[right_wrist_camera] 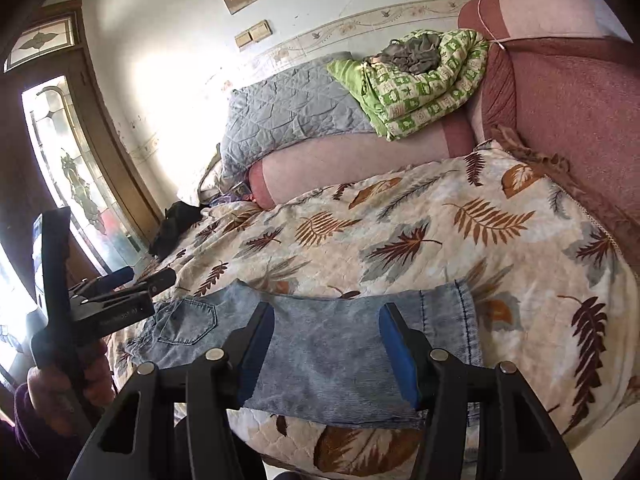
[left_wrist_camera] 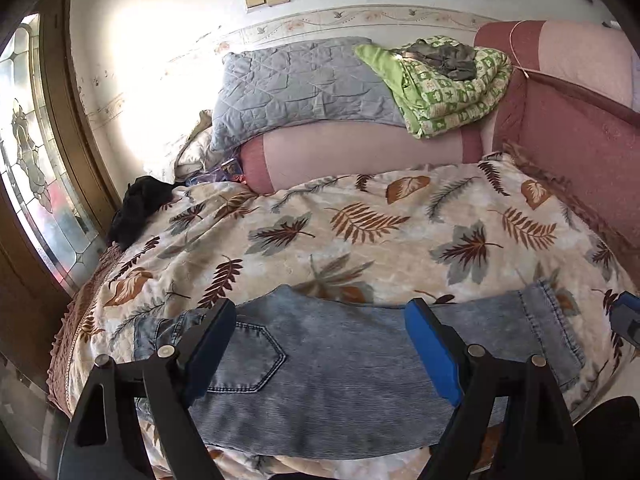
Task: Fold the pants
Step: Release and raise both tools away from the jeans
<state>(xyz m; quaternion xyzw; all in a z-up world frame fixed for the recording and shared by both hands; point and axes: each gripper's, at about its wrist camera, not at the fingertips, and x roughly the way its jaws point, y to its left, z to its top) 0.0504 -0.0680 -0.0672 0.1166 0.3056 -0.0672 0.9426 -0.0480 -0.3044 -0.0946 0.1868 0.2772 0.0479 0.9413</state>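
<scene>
Light blue denim pants (left_wrist_camera: 328, 364) lie folded lengthwise across the front of the bed, waist and back pocket (left_wrist_camera: 248, 360) to the left, leg hems (left_wrist_camera: 552, 320) to the right. My left gripper (left_wrist_camera: 320, 320) is open and empty, hovering over the seat end of the pants. My right gripper (right_wrist_camera: 326, 320) is open and empty over the leg end (right_wrist_camera: 332, 356); the hems (right_wrist_camera: 460, 312) lie just right of it. The left gripper also shows in the right wrist view (right_wrist_camera: 132, 280), with the hand holding it. The right gripper's tip shows in the left wrist view (left_wrist_camera: 626, 316).
The leaf-print bedspread (left_wrist_camera: 360, 232) covers the bed. A pink bolster (left_wrist_camera: 360, 156), a grey quilt (left_wrist_camera: 296, 88) and a green blanket (left_wrist_camera: 444, 88) are stacked at the back. A pink headboard (left_wrist_camera: 580, 140) stands right. A black garment (left_wrist_camera: 140, 204) lies far left by the glass door (left_wrist_camera: 36, 168).
</scene>
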